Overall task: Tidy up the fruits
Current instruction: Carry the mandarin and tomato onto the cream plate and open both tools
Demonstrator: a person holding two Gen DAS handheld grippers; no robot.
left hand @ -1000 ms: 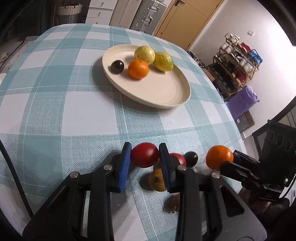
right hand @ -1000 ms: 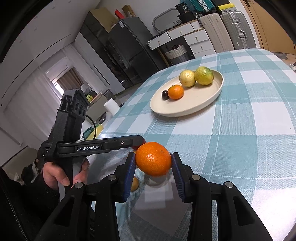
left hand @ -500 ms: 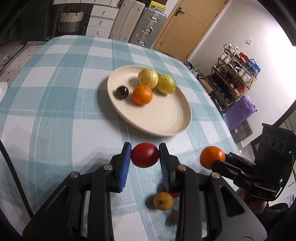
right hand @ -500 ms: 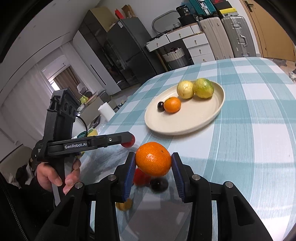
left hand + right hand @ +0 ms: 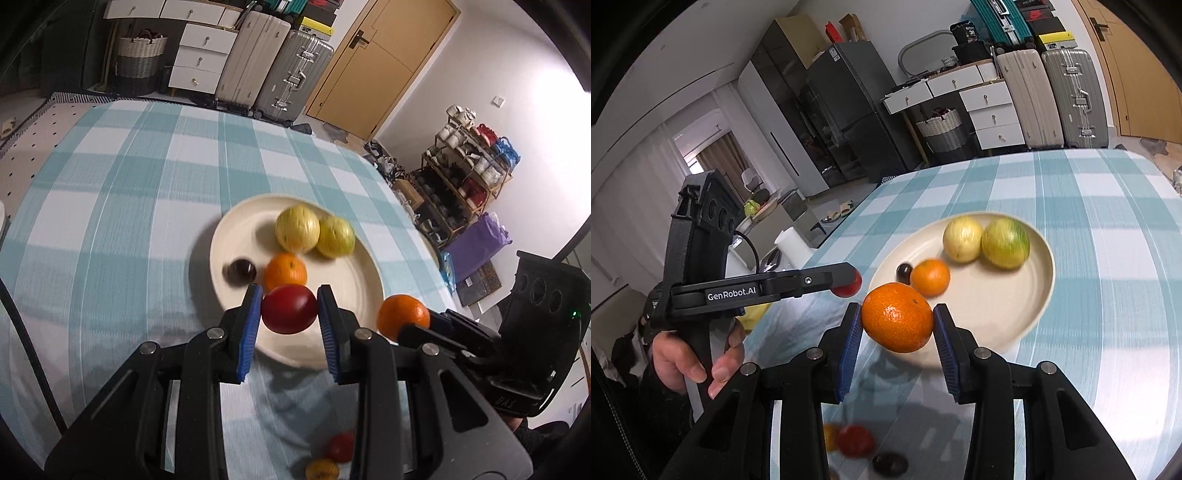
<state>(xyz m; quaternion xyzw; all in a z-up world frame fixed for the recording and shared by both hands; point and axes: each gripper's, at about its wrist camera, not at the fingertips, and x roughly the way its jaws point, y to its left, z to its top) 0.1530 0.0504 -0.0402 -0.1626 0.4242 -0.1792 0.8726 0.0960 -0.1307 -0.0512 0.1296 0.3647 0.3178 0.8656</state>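
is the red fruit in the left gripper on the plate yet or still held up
Held up, not on the plate. The left gripper is shut on the red fruit, which hangs above the near rim of the plate.

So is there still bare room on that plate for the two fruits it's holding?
Yes. The plate is bare across its near and right-hand part, bordered by the rim and the small orange. The far side is crowded: two yellow-green fruits sit touching, with a dark plum beside the orange.
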